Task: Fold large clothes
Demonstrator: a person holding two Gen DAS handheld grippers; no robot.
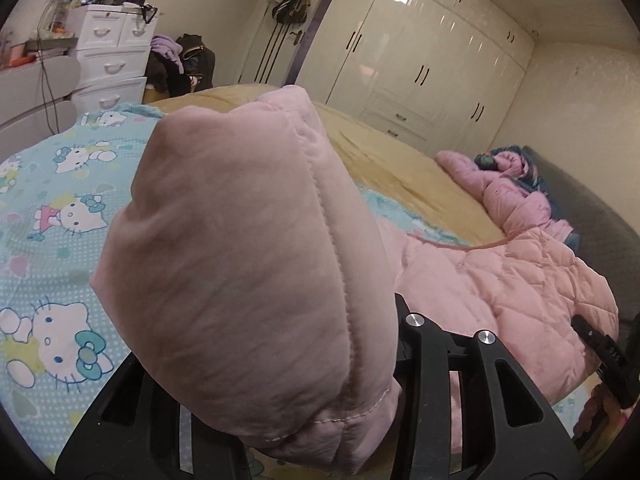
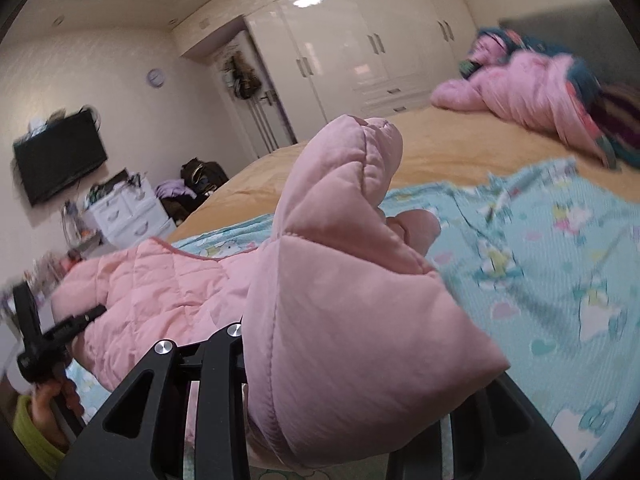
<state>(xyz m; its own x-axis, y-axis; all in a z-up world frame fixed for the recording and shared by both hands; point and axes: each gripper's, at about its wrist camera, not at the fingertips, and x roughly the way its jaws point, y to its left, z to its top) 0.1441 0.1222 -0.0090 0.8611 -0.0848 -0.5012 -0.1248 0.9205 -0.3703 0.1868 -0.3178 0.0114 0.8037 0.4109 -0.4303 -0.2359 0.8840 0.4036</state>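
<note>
A pink quilted coat [image 1: 520, 280] lies on the bed over a turquoise cartoon-cat blanket [image 1: 60, 200]. My left gripper [image 1: 276, 380] is shut on one end of it, and a thick fold of pink fabric [image 1: 240, 240] bulges up and hides the fingertips. My right gripper [image 2: 360, 360] is shut on another part of the same coat [image 2: 160, 292], with a puffed fold [image 2: 340, 240] standing up from its jaws. Each view shows the other gripper at its edge: the right gripper [image 1: 596, 344] and the left gripper [image 2: 60, 332], held by a hand.
A second pink coat [image 2: 520, 88] lies with dark clothes by the grey headboard [image 1: 592, 208]. A yellow sheet [image 1: 400, 160] covers the far bed. White wardrobes [image 1: 420, 60], a white drawer unit [image 1: 108, 52], a clothes pile [image 1: 184, 60] and a wall television [image 2: 60, 160] stand beyond.
</note>
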